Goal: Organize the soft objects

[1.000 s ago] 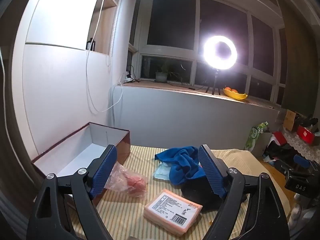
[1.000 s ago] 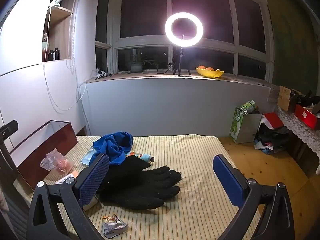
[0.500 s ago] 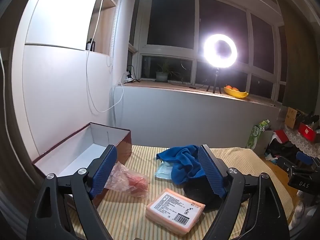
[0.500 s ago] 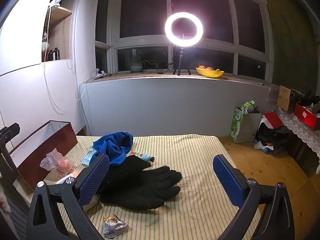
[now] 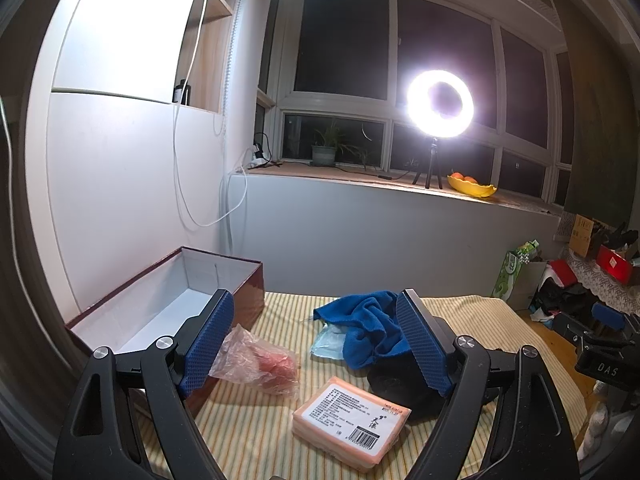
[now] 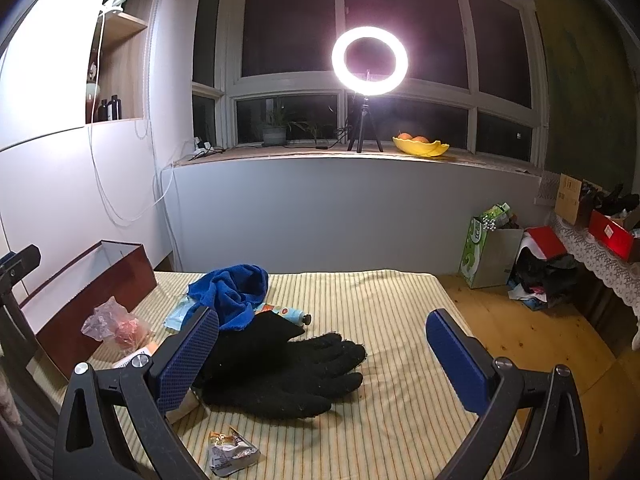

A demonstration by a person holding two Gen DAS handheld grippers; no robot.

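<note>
Two grippers, both yours, hang with fingers spread and holding nothing over the yellow striped mattress (image 6: 380,300). The open maroon cardboard box (image 5: 168,300) sits at its left edge. The pair of black knit gloves (image 6: 288,372) lies mid-mattress, long axis across, fingertips pointing right. Your right gripper (image 6: 320,364) sees them whole; your left gripper (image 5: 316,344) sees only the cuffs, but shows the peach labelled packet (image 5: 352,420) fully.
</note>
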